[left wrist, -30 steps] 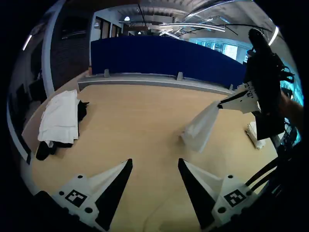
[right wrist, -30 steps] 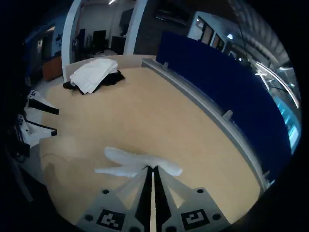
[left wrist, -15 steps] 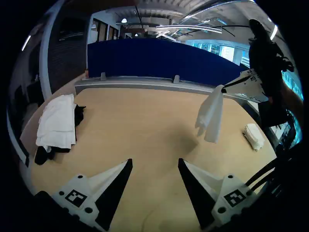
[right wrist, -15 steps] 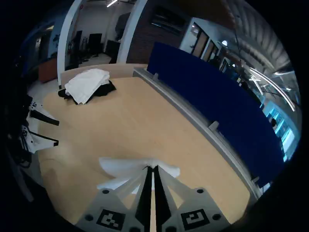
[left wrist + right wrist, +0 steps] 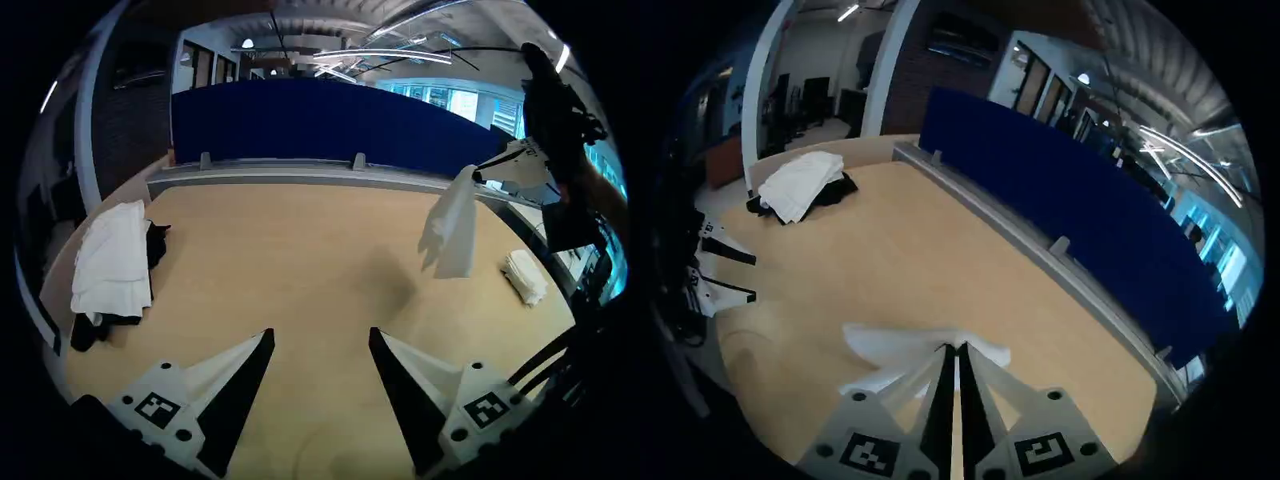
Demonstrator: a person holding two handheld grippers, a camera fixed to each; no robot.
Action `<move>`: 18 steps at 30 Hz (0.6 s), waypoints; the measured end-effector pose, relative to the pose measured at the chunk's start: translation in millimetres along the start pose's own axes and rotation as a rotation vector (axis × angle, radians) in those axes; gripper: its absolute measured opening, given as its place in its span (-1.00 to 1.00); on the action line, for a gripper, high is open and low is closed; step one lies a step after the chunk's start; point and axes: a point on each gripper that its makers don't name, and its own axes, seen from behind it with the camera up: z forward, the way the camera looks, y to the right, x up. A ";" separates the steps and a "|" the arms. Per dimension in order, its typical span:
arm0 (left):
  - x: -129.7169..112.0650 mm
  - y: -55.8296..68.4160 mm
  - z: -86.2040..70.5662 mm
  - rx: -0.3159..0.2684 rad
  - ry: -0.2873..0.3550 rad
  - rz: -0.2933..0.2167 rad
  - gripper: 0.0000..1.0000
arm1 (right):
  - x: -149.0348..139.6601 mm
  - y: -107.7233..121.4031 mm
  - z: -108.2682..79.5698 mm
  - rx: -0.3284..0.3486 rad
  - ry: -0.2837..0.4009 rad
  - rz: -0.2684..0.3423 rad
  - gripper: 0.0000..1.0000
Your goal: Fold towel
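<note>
A white towel point(image 5: 453, 230) hangs in the air over the right part of the wooden table point(image 5: 304, 240), held by one corner in my right gripper point(image 5: 480, 173), which is shut on it. In the right gripper view the same towel point(image 5: 912, 348) drapes from the closed fingertips of the right gripper point(image 5: 955, 349). My left gripper point(image 5: 318, 340) is open, low over the near edge of the table, with nothing between its fingers. It shows again as the left gripper point(image 5: 724, 272) at the left of the right gripper view.
A pile of white towels on dark cloth point(image 5: 112, 268) lies at the table's left end. A small folded white towel point(image 5: 526, 276) sits at the right edge. A blue partition point(image 5: 336, 124) runs along the far side of the table.
The right gripper has lifted the towel off the table and carried it up and slightly right; it now hangs free. The left gripper has stayed open in place.
</note>
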 end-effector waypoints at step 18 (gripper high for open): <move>4.2 9.3 18.3 0.002 -0.017 0.037 0.74 | -75.9 99.0 -49.0 -0.106 -0.050 0.085 -0.94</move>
